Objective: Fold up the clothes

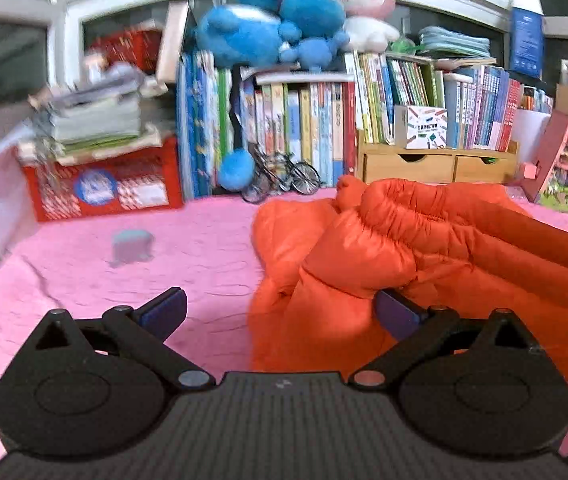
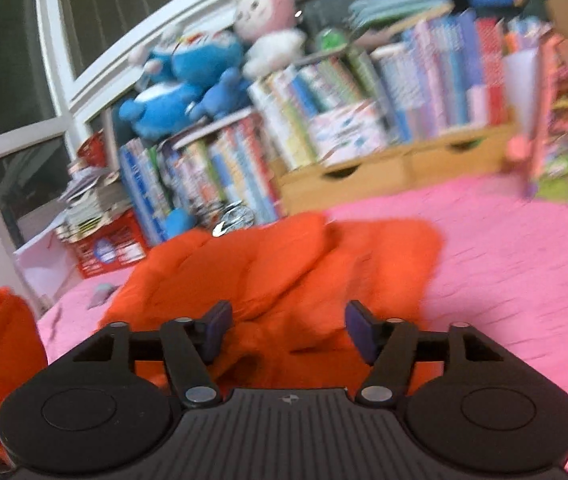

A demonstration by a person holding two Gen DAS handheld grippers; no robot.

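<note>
An orange puffy jacket (image 1: 403, 248) lies bunched on the pink cloth (image 1: 164, 248), filling the right half of the left wrist view. My left gripper (image 1: 280, 308) is open wide at the jacket's left edge. Its left pad hangs over bare pink cloth and its right pad sits against an orange fold. In the blurred right wrist view the same jacket (image 2: 284, 264) lies in front of and under my right gripper (image 2: 288, 328). That gripper is open, with orange fabric showing in the gap and neither pad pressing on it. Another orange fold (image 2: 0, 344) rises at the left edge.
A small grey-blue object (image 1: 132, 246) sits on the pink cloth left of the jacket. Behind stand rows of books (image 1: 303, 128), a red box (image 1: 104, 188), a model bicycle (image 1: 284, 176), wooden drawers (image 1: 439, 168), plush toys (image 1: 284, 20) and a pink toy house (image 1: 559, 168).
</note>
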